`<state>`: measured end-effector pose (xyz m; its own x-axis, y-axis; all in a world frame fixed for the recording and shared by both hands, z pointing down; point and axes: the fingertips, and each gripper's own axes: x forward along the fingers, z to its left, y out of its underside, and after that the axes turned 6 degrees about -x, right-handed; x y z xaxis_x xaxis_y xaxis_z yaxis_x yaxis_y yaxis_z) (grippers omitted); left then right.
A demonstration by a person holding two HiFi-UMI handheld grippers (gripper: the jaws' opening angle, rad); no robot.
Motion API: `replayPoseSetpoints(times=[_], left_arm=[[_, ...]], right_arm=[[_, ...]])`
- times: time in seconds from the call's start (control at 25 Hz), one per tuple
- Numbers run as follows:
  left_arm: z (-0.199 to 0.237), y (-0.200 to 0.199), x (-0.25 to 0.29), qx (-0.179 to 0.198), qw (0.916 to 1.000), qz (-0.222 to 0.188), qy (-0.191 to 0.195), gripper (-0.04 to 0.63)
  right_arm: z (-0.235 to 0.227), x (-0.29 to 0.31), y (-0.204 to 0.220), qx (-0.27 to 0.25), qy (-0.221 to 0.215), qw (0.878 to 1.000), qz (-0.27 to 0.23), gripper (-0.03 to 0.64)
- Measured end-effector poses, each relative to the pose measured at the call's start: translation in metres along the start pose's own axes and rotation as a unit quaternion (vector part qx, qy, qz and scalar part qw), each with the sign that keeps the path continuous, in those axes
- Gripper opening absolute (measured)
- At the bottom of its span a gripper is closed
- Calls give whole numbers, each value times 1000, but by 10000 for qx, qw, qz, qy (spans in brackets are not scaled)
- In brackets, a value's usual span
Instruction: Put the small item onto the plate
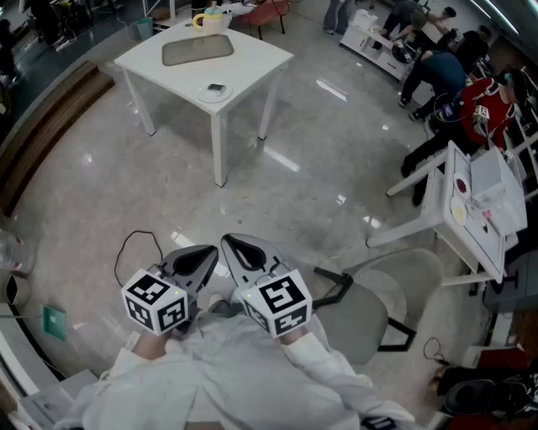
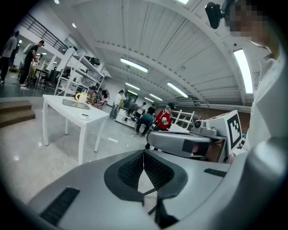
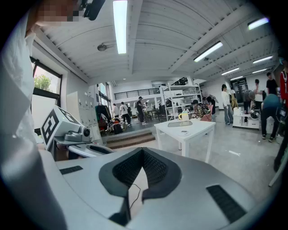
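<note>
A white table (image 1: pixel 252 59) stands far off across the floor. Near its front corner lies a white plate (image 1: pixel 216 92) with a small dark item (image 1: pixel 216 87) on it. The plate also shows small in the left gripper view (image 2: pixel 84 116) and in the right gripper view (image 3: pixel 183 132). Both grippers are held close to my body, side by side, far from the table. My left gripper (image 1: pixel 208 252) (image 2: pixel 143 155) is shut with nothing between its jaws. So is my right gripper (image 1: pixel 229 243) (image 3: pixel 142 152).
A grey tray (image 1: pixel 197 50) and a yellow mug (image 1: pixel 210 18) sit farther back on the table. A grey office chair (image 1: pixel 370 311) stands just to my right, and beyond it a second white table (image 1: pixel 471 210). People work at the back right. A black cable (image 1: pixel 139 243) lies on the floor.
</note>
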<state>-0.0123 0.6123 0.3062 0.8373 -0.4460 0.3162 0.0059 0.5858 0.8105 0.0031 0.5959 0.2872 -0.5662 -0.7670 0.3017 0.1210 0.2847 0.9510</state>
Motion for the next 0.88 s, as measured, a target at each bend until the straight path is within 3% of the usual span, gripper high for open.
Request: replayPoseSetpoints(times=[0.64,0.88], left_arm=[[2,-4,11,-72,10000,-18,-63,12],[8,-9,17,-142,9993,-148,-308,12]], right_arm=[[-20,-2,-1,234,99,9995,-193,15],[-32,-5,-1,244,48,9993,-267,15]])
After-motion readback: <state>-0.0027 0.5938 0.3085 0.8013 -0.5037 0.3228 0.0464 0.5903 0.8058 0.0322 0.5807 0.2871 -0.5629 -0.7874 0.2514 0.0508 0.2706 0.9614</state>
